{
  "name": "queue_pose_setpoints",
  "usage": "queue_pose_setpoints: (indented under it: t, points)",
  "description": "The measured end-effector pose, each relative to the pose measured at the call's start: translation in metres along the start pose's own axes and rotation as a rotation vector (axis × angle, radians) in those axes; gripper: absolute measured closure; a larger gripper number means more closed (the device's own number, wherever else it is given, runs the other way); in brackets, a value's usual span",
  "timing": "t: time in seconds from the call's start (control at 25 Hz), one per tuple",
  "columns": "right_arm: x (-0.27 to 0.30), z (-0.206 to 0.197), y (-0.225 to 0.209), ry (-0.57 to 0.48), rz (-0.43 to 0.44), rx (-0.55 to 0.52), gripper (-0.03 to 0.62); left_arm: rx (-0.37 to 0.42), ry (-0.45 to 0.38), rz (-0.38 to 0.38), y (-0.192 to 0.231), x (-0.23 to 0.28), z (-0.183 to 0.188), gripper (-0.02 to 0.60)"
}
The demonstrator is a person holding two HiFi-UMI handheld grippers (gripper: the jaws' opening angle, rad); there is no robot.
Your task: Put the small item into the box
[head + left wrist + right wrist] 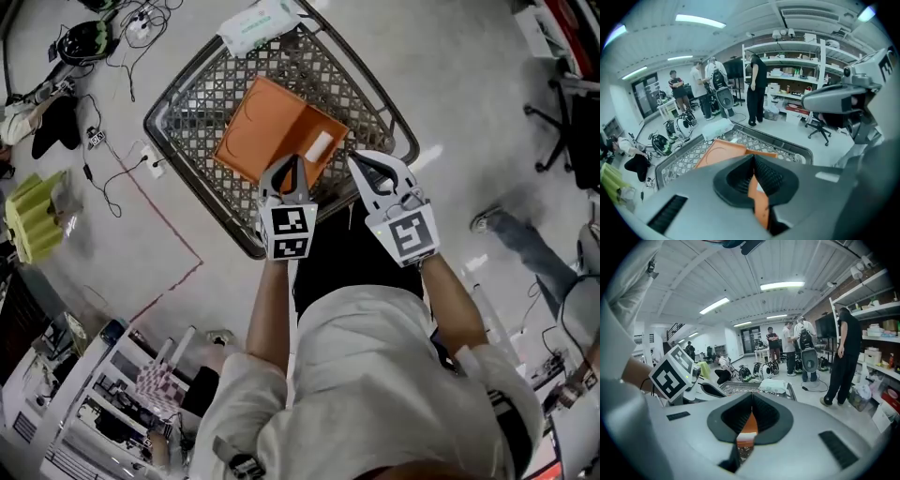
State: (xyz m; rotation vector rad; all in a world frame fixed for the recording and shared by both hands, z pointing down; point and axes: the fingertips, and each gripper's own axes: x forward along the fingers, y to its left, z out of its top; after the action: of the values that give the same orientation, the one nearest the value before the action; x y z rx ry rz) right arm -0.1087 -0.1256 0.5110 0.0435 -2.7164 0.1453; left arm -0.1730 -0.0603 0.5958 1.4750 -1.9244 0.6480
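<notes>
An open orange box [272,127] lies in a wire-mesh cart [161,131] on the floor. A small white item [319,147] rests on the box's right half. My left gripper [289,161] hangs over the box's near edge with its jaws shut and nothing between them. In the left gripper view the left gripper [752,158] points over the orange box [717,152]. Just to the right, my right gripper [358,161] is over the cart's near right part. Its jaws also meet at the tips [751,398], empty.
A white packet [258,23] lies on the cart's far rim. Cables and gear [94,42] lie on the floor at the far left, and a yellow-green bundle [33,216] at the left. Several people [710,84] stand beyond the cart, near shelves [797,75] and an office chair [820,129].
</notes>
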Motion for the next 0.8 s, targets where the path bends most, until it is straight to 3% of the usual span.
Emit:
queue_pose_setpoints:
  t: [0.2,0.4,0.6,0.8]
  points:
    - [0.008,0.021,0.012,-0.007,0.061,-0.049,0.591,-0.105,-0.067,0.068,0.009,-0.027,0.017,0.572]
    - [0.010,0.034,0.029,-0.021,0.117,-0.064,0.591,-0.266,-0.134,0.120,0.012,-0.051,0.023,0.572]
    - [-0.001,0.046,0.038,-0.038,0.167,-0.075,0.591,-0.313,-0.280,0.240,0.015,-0.092,0.043,0.572]
    - [-0.011,0.065,0.059,-0.094,0.220,-0.108,0.591,-0.359,-0.351,0.328,0.008,-0.131,0.039,0.572]
